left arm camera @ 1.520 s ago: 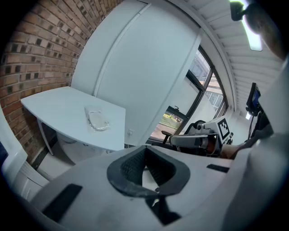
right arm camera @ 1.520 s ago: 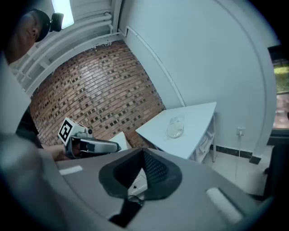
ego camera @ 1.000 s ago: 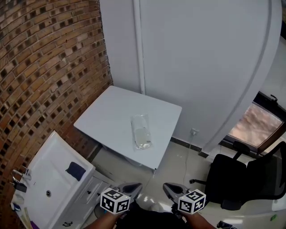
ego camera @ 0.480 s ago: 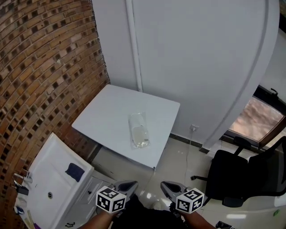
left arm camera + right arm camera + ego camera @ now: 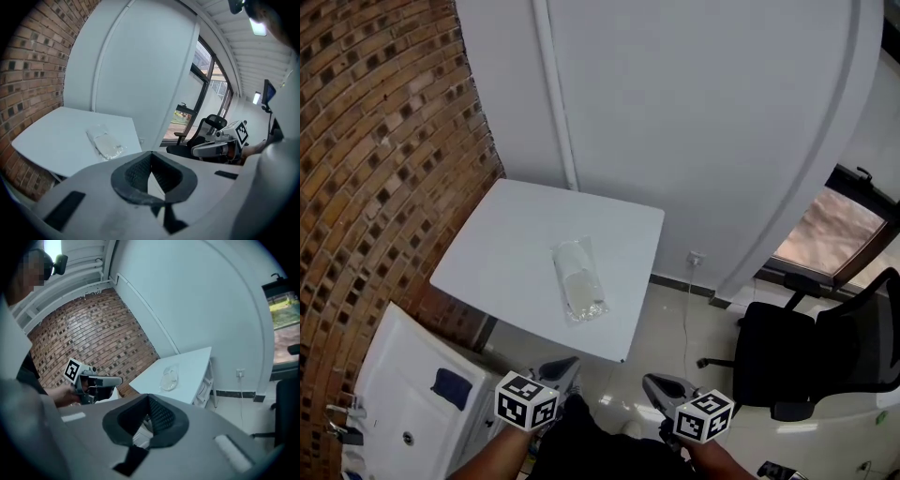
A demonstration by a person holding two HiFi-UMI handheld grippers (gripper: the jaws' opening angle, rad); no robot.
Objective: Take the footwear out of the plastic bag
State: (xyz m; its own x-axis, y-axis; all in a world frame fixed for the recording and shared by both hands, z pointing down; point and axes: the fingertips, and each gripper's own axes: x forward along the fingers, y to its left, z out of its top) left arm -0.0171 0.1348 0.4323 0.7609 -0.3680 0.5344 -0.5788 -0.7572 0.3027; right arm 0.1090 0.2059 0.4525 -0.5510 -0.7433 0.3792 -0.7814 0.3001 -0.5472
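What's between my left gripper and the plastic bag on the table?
In the head view, only bare table and a strip of floor lie between the left gripper and the plastic bag.

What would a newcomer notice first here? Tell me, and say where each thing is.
A clear plastic bag with something pale inside lies alone near the middle of the white table, which stands beside the brick wall. Low in the head view, the left gripper and right gripper are both shut and empty, well short of the table. A black office chair stands at the right.
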